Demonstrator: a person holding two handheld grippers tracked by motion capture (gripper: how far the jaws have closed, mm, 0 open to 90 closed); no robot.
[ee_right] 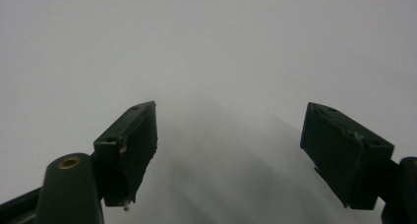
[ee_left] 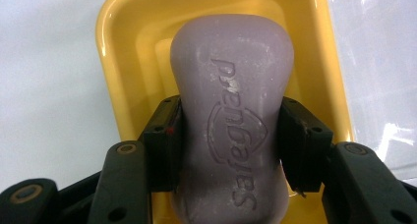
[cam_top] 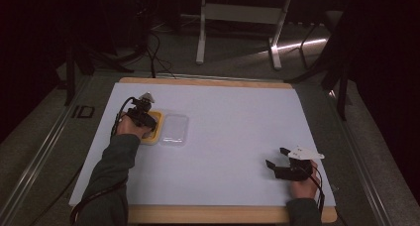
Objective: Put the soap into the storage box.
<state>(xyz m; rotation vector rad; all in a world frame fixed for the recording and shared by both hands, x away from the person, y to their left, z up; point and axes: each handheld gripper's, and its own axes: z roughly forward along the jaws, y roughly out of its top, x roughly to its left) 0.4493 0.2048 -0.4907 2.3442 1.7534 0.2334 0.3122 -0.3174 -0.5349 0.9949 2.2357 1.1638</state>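
While my left tongs (ee_left: 230, 135) sit at the left of the high view, their pads press both sides of the purple soap bar (ee_left: 231, 106), clamped on it. That bar lies lengthwise in the yellow dish (ee_left: 123, 47), in the middle of the left tongs' view, its stamped lettering facing up. Just right of the dish in the high view lies a clear plastic lid (cam_top: 175, 129), flat on the white bench (cam_top: 233, 117). Farther right, at the lower right of the high view, my right tongs (cam_top: 276, 157) rest on the bench in my right hand (cam_top: 304, 185), jaws wide apart around bare white surface.
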